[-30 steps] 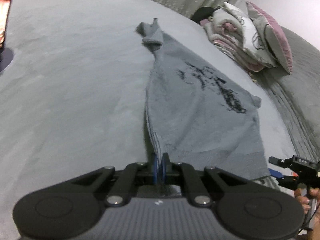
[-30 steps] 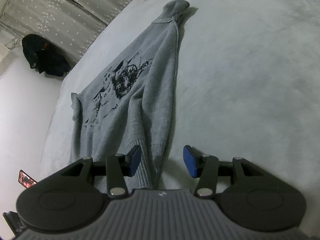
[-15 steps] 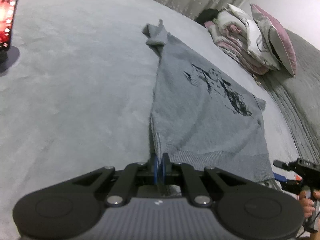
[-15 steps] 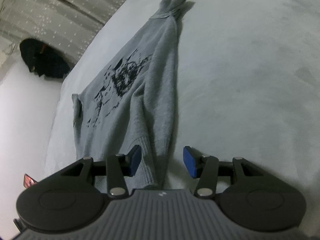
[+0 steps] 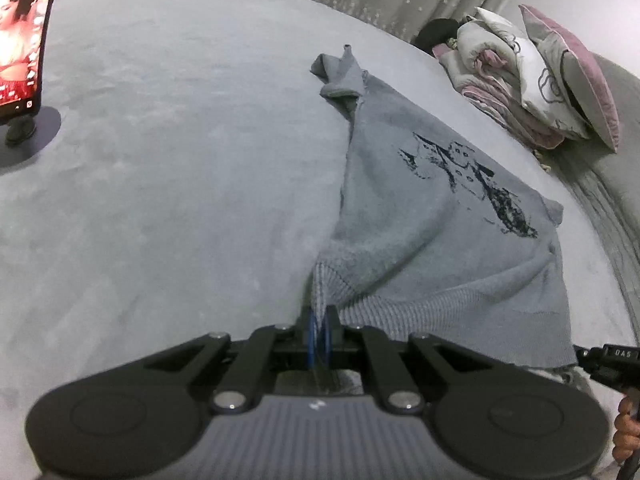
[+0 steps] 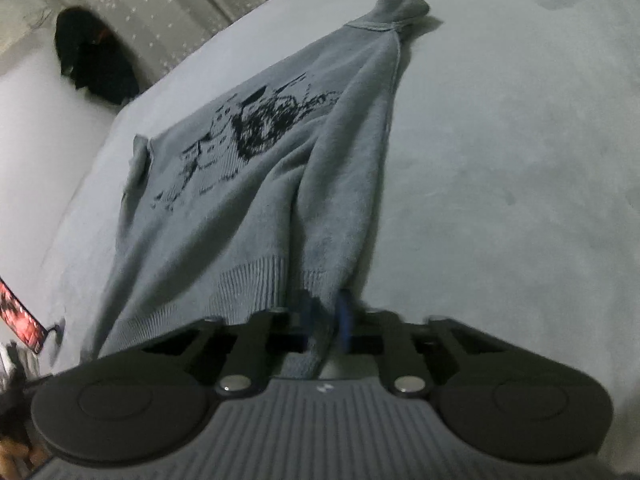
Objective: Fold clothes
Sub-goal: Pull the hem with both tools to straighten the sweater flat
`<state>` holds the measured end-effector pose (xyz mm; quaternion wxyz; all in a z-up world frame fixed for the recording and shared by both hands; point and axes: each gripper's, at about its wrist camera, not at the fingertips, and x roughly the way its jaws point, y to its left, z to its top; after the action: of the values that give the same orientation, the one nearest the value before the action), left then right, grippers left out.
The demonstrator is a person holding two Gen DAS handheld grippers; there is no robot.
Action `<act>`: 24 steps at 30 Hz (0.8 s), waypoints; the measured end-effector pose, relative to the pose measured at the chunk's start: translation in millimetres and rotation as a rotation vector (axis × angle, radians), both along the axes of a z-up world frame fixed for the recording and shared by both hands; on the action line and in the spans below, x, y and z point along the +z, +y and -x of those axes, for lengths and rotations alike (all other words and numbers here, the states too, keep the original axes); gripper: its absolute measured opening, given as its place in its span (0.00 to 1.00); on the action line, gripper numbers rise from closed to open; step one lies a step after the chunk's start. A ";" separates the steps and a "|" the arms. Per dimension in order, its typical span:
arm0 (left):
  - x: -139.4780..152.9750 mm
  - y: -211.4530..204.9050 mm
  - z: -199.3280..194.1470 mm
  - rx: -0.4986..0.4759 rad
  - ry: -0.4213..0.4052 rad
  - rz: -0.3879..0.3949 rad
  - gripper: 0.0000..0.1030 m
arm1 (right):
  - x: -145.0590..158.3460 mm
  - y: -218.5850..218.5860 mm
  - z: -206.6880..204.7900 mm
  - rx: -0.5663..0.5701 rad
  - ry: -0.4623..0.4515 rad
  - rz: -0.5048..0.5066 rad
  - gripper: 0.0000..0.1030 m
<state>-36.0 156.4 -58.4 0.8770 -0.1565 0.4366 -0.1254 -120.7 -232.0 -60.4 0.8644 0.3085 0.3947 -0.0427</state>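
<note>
I have the grey sweater (image 5: 420, 208) stretched out on the grey bed cover (image 5: 168, 160), its long axis running straight away from both cameras: ribbed hem at my end, the bunched neck and sleeve end at the far end. The dark knitted picture on its chest (image 5: 472, 184) faces up.

My left gripper (image 5: 319, 338) is clamped on the hem's left corner — the blue pads sit pressed together with a pinch of ribbing between them, and the cloth rises from the bed into them in a taut ridge. My right gripper (image 6: 326, 318) is at the opposite corner of the hem (image 6: 248, 284). Its blue pads stand close on either side of a fold of knit that passes between them, though they are blurred and I cannot tell whether they have fully closed on it.

The left wrist view gives me what the right one lacks: the stack of folded bedding (image 5: 492, 76) and the pink-edged pillow (image 5: 576, 76) beyond the sweater's right side, a lit screen (image 5: 24, 36) on a stand at far left, and the other gripper's black body (image 5: 612, 364) at the right edge. The right wrist view shows the spotted curtain (image 6: 168, 4), a dark garment (image 6: 96, 60) hanging by it, and a long lengthwise crease — a soft fold running from hem towards neck (image 6: 400, 8).
</note>
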 end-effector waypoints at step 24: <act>-5.8 19.0 3.5 -0.120 0.186 0.161 0.08 | 9.9 -63.4 54.3 -0.111 0.058 -0.044 0.13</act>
<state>-39.6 175.3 -64.2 0.8083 -0.2109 0.5130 -0.1972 -175.0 -295.4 -50.6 0.8420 0.3475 0.4025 -0.0908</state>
